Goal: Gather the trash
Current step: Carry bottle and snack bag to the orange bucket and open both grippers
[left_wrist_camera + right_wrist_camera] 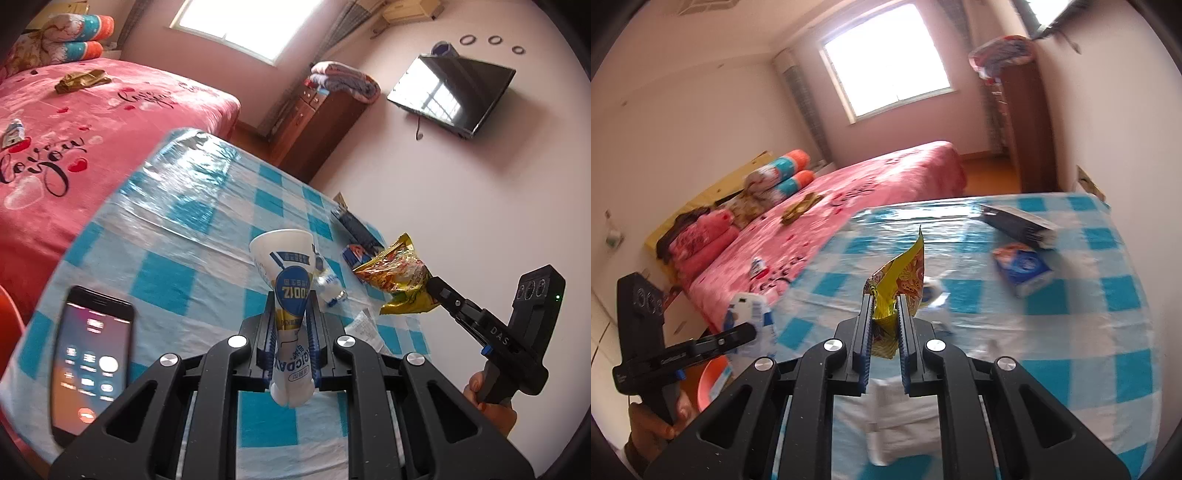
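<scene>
In the left wrist view my left gripper (292,295) is shut on a crushed white paper cup (284,258) with a blue and gold label, mouth pointing away, held above the checked table (184,240). To the right, my right gripper (433,283) is shut on a crumpled yellow and red snack bag (399,275), also lifted off the cloth. The right wrist view shows the same snack bag (905,269) pinched between the right gripper's (884,299) jaws. The left gripper (751,329) with the cup (748,308) is at the left, held by a hand.
On the cloth lie a lit phone (92,365), a small clear bottle (330,290), a paper slip (365,325), a blue packet (1023,269) and a dark box (1015,221). A pink bed (849,192) stands beyond the table, and an orange tub (709,384) sits low beside it.
</scene>
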